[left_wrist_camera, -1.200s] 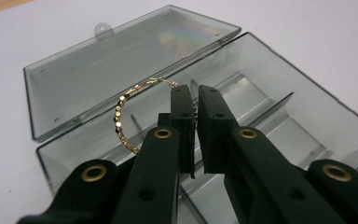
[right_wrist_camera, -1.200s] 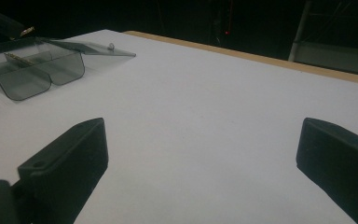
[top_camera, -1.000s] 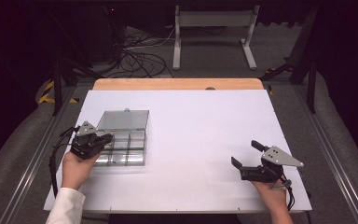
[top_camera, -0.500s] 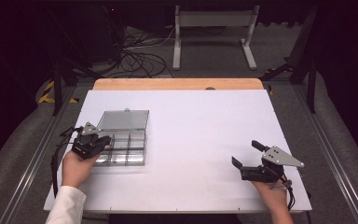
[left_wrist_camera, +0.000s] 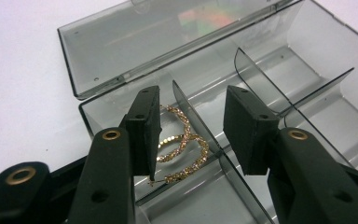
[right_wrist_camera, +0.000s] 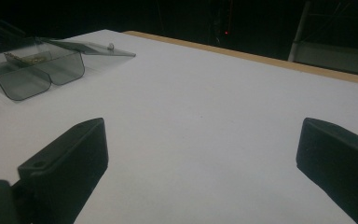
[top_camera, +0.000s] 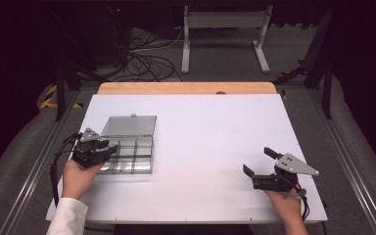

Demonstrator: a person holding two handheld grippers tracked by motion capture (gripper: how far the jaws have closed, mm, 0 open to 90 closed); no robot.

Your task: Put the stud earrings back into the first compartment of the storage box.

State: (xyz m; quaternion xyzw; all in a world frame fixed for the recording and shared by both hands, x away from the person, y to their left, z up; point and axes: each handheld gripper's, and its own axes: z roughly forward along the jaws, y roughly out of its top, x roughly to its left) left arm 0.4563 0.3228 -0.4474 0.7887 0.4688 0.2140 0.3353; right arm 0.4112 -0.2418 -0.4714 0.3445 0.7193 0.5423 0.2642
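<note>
Over on the left side of the white table (top_camera: pixel 196 147), the person's left hand (top_camera: pixel 76 177) holds the left gripper (top_camera: pixel 99 148) right at the near-left corner of a smoky clear plastic organizer box (top_camera: pixel 134 152). The box's lid (top_camera: pixel 129 125) is flipped open and lies flat behind it, toward the far edge. In the left gripper view that gripper (left_wrist_camera: pixel 191 121) has its jaws partly open, nothing pinched between them, and they straddle one of the box's thin dividers (left_wrist_camera: pixel 193 116). Just past the left jaw, down in a corner compartment, there's a pair of gold sparkly hoop earrings (left_wrist_camera: pixel 182 144) lying on the floor of the box, overlapping each other; the jaw covers part of them, so I can't tell if it's actually touching them. The other compartments I can see look bare. The middle of the table is just plain white surface, with a wooden strip (top_camera: pixel 186 88) along the far edge. On the right, well apart from the box, the right hand (top_camera: pixel 284 205) holds the right gripper (top_camera: pixel 259 161) low over the table near the front edge, jaws spread wide and holding nothing. From the right gripper view the box (right_wrist_camera: pixel 37 70) sits off in the far left corner, with a bit of gold showing inside.
</note>
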